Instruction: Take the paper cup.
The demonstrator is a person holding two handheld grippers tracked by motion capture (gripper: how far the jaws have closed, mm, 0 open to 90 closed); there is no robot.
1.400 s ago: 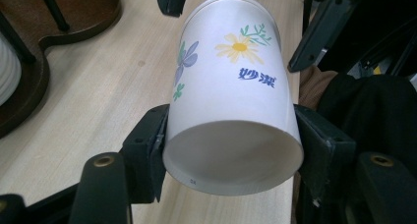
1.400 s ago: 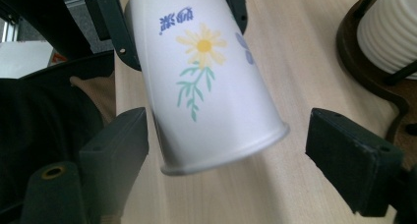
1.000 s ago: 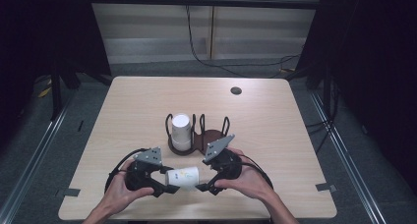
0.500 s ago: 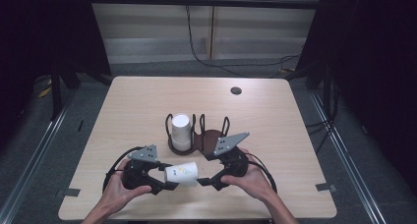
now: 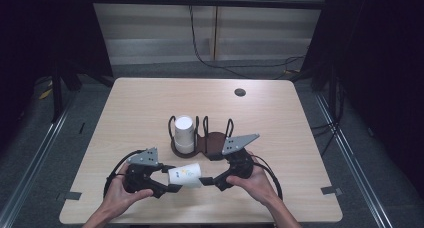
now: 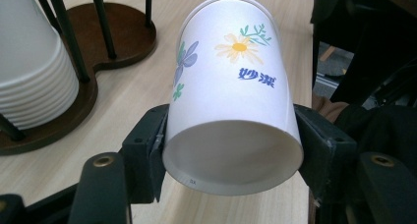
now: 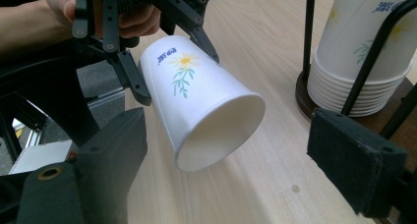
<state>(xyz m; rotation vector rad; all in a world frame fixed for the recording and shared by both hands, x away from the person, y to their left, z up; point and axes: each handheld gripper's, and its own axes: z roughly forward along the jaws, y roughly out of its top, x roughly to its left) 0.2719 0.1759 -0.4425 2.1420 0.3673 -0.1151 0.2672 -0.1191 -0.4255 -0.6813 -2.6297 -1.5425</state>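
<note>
High view: a paper cup point(image 5: 185, 174) is held lying sideways above the table point(image 5: 300, 128) between the left gripper point(image 5: 167, 180) and the right gripper point(image 5: 212, 180); a cup stack point(image 5: 183, 134) is seated in the wooden holder point(image 5: 212, 140).
Left gripper view: the cup is clamped at its sides by this gripper's jaws; blue Chinese characters are printed under a daisy.
Right gripper view: jaws are spread wide, nothing pinched.
Progress: one cup appears separated; placing is judged outstanding.
</note>
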